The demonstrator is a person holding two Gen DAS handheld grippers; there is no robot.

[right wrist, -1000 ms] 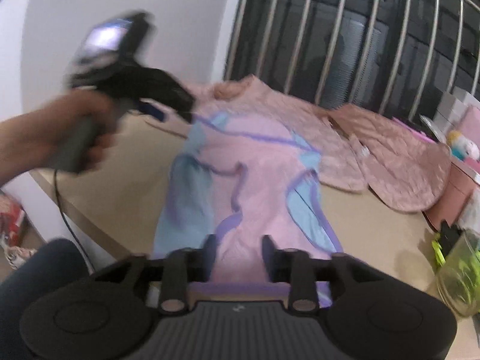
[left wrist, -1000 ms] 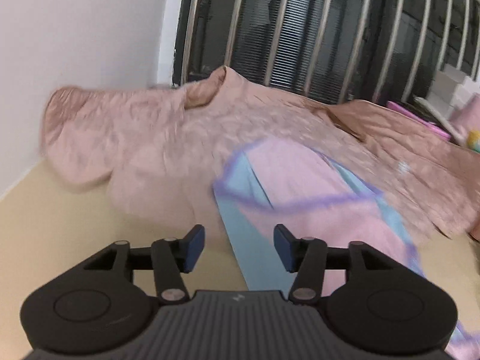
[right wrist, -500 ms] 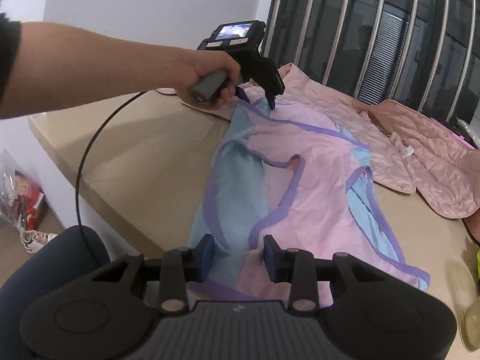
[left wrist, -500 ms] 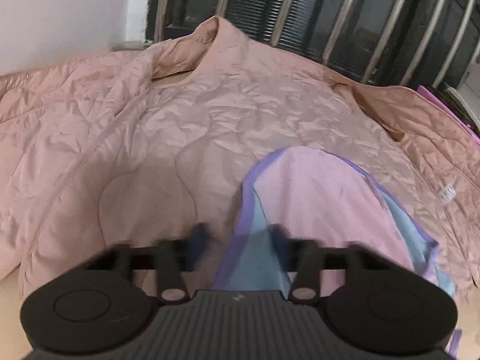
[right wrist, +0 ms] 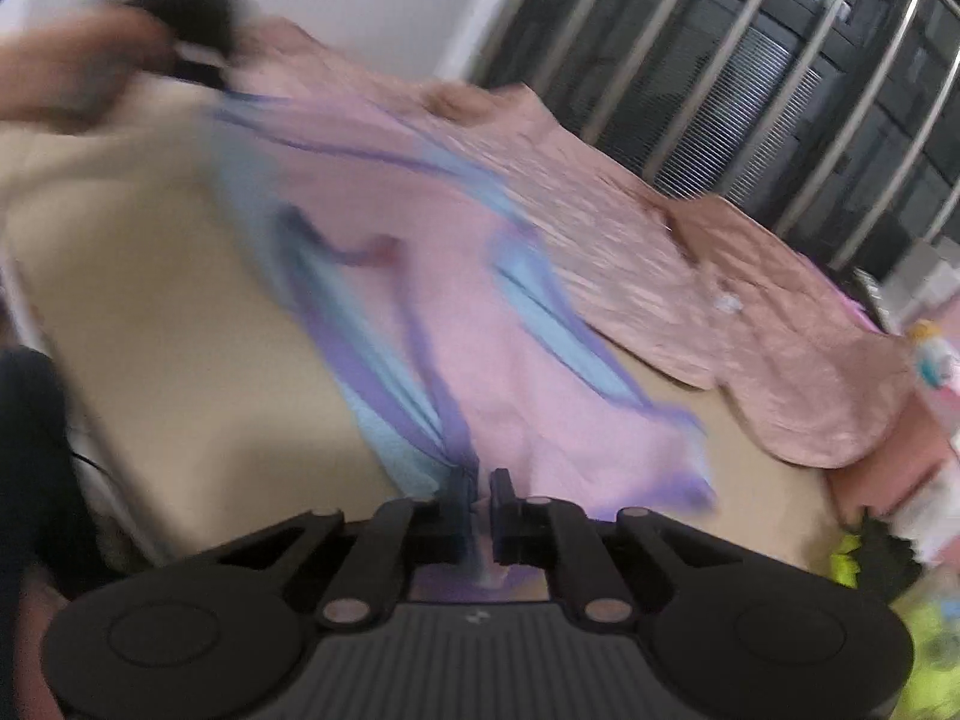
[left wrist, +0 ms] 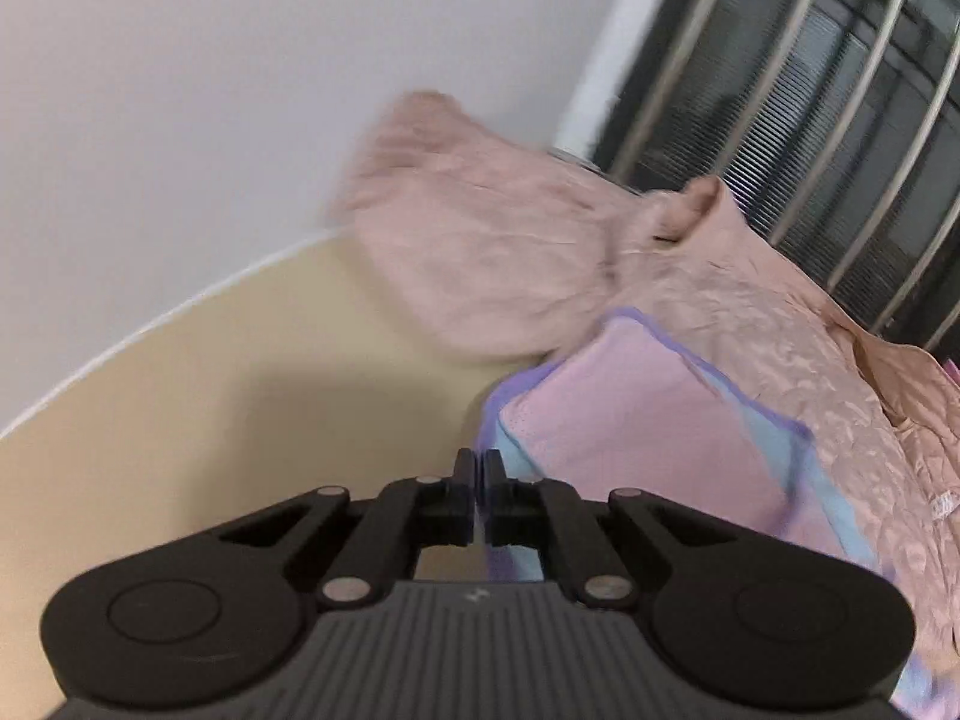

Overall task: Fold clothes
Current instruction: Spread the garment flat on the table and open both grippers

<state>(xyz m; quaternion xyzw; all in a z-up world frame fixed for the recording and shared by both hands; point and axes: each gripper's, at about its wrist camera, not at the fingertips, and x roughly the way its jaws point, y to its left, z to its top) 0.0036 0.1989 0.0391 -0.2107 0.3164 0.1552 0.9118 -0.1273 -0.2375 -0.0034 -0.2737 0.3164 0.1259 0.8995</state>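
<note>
A pink garment with light blue panels and purple trim (right wrist: 432, 276) lies stretched across the beige table (right wrist: 180, 324). My right gripper (right wrist: 478, 483) is shut on its near hem, the fabric bunched between the fingers. My left gripper (left wrist: 478, 468) is shut on the garment's far corner (left wrist: 636, 426), and it shows blurred at the top left of the right wrist view (right wrist: 198, 54). The garment hangs taut between the two grippers, partly lifted.
A quilted dusty-pink jacket (left wrist: 600, 252) lies spread behind the garment, against the white wall (left wrist: 180, 120) and barred window (right wrist: 780, 72). Pink boxes, a small toy (right wrist: 933, 354) and a yellow-green item (right wrist: 870, 564) sit at the table's right end. The table's front edge is at left.
Both grippers have closed on the pink garment, left on the far corner, right on the near hem. The garment is now pulled taut and lifted, and both views swing with motion blur.
</note>
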